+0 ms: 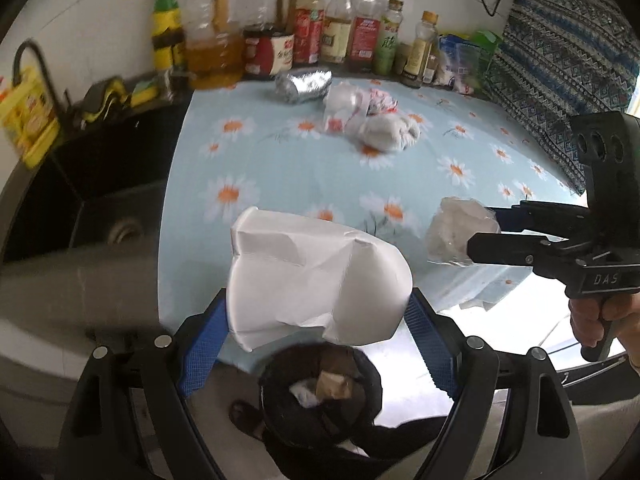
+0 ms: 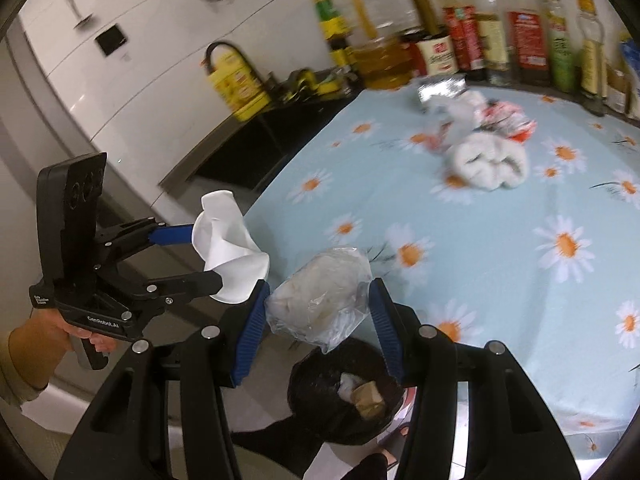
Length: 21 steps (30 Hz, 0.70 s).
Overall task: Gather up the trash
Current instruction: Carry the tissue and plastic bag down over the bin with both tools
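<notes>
The left gripper (image 1: 318,316) has its blue pads (image 1: 202,350) clamped on a crushed white paper cup (image 1: 316,276), squeezing it from both sides, and right underneath it, a bit toward the person, sits the trash bin (image 1: 320,392) with a black liner and a brown scrap plus something white already inside. Off to that tool's right, the right gripper (image 1: 482,232) is pinching a crinkly clear plastic bag (image 1: 456,236) with some pale stuff wadded up in it. From the right wrist view it's the same deal: the bag (image 2: 320,300) is caught between the two blue fingers (image 2: 250,336), hanging just above the bin's opening (image 2: 348,396), and the left tool (image 2: 204,256) is just beside it on the left with the cup (image 2: 228,248) sticking out of its tips. Both tools are held out over the near edge of the counter, which has a light blue cloth with daisies (image 1: 280,168) on it. Further out ahead of the grippers there's more trash sitting on the cloth: a crumpled foil wad (image 1: 304,86), a red and white wrapper (image 1: 378,102) and a balled-up white cloth or tissue thing (image 1: 388,132), all bunched close together. Behind those, a row of sauce and oil bottles (image 1: 320,32) lines the wall. Left of the left tool there's a dark sink (image 1: 104,200) with a black faucet (image 1: 32,60).
</notes>
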Available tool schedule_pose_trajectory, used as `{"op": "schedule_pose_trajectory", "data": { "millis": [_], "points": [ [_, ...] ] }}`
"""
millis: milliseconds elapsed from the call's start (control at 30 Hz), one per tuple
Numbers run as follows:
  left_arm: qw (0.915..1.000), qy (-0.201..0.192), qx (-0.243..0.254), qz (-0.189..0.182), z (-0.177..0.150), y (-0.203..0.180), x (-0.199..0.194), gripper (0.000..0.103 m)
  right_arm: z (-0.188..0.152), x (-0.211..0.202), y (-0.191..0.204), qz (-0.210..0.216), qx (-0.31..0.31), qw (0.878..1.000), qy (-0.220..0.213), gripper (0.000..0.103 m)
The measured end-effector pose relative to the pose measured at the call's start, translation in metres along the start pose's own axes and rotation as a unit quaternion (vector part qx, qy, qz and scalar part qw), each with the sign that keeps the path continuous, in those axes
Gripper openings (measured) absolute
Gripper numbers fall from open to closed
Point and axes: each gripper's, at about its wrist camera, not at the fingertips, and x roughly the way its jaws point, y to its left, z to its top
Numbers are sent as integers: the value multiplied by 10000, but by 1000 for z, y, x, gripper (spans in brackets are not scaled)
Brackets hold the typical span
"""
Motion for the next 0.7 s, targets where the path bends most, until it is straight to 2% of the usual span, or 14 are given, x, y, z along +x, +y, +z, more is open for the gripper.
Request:
{"op": "schedule_pose_trajectory", "data": {
  "millis": [300,700],
  "points": [
    [9963,559,-649,-109,-60,12,21,83,-38,41,18,194,-188,9973,688,52],
    [9831,1400,-1157,-225,-116,35,82,83,-95,108,20,-57,-448,9881,1469,52]
  ]
}}
